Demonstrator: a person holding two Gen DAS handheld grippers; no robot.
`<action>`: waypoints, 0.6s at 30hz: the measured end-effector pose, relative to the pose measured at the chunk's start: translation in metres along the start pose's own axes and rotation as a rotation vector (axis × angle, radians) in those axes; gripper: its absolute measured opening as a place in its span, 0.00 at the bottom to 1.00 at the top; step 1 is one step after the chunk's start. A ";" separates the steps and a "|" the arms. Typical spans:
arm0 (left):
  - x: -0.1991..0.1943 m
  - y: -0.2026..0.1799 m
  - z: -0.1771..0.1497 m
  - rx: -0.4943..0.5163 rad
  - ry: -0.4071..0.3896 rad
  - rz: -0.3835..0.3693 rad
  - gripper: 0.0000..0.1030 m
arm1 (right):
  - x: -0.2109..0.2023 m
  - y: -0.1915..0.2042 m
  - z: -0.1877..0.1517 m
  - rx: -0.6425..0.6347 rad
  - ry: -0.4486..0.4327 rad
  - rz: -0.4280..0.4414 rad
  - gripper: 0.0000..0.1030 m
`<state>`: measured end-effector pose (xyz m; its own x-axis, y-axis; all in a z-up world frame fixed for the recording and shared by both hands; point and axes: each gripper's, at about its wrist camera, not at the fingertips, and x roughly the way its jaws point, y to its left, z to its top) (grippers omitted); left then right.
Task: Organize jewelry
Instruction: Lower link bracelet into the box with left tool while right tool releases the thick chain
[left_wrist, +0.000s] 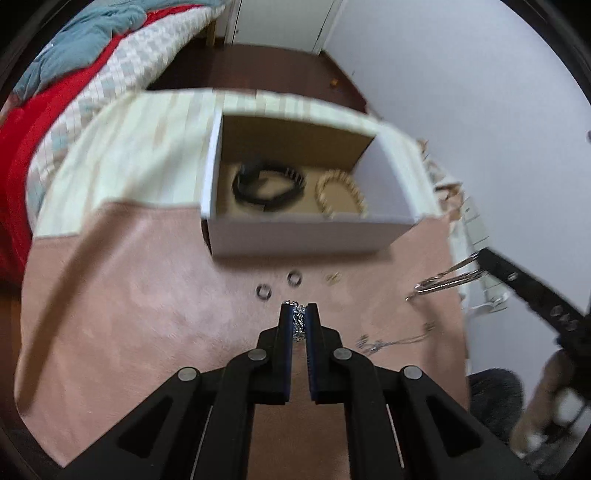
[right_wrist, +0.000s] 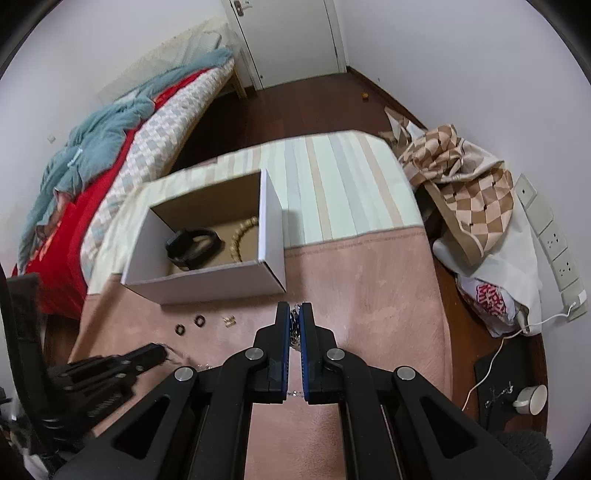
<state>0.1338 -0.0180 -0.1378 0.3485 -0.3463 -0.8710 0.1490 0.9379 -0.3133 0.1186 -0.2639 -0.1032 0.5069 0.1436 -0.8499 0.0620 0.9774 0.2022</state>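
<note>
Over on the left we have the bed (right_wrist: 110, 155) with its red cover and blue blanket, then the worktop (left_wrist: 129, 314) under a pink cloth with a striped cloth behind it.

On that worktop sits the open white box (left_wrist: 306, 236), and inside it we can see a black band (left_wrist: 269, 184) on the left and a beaded bracelet (left_wrist: 340, 192) just beside it on the right. In front of the box, on the pink cloth, we spot two small dark rings (left_wrist: 263, 291) side by side, then a little gold piece (left_wrist: 332, 277) further right.

Our left claw (left_wrist: 299, 314) is pinched nearly shut on a silver chain (left_wrist: 298, 325), which bunches between the blue pads, low over the pink cloth just in front of the rings.

Moving right, another thin chain (left_wrist: 391, 341) lies on the pink cloth, near the worktop's right edge.

Our right claw (right_wrist: 294, 312) is squeezed down on some silver jewelry (right_wrist: 294, 328); in the left wrist view silver hoops (left_wrist: 447, 280) stick out from its tip, raised above the cloth to the right of the box. The motion blur keeps us from telling exactly what kind of piece it is.

Far right, a checked cloth (right_wrist: 469, 192) lies heaped by the wall, with wall sockets (right_wrist: 550, 236) beyond it.
</note>
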 end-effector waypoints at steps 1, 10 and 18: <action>-0.009 -0.001 0.004 -0.001 -0.019 -0.007 0.03 | -0.005 0.001 0.003 0.001 -0.010 0.008 0.05; -0.064 -0.019 0.073 0.033 -0.151 -0.089 0.03 | -0.043 0.025 0.048 -0.023 -0.079 0.131 0.05; -0.021 -0.002 0.115 0.030 -0.083 -0.040 0.04 | -0.003 0.053 0.100 -0.100 -0.012 0.175 0.05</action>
<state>0.2322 -0.0151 -0.0756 0.4169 -0.3854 -0.8232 0.1920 0.9226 -0.3347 0.2064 -0.2283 -0.0412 0.5131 0.3117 -0.7997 -0.1140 0.9482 0.2965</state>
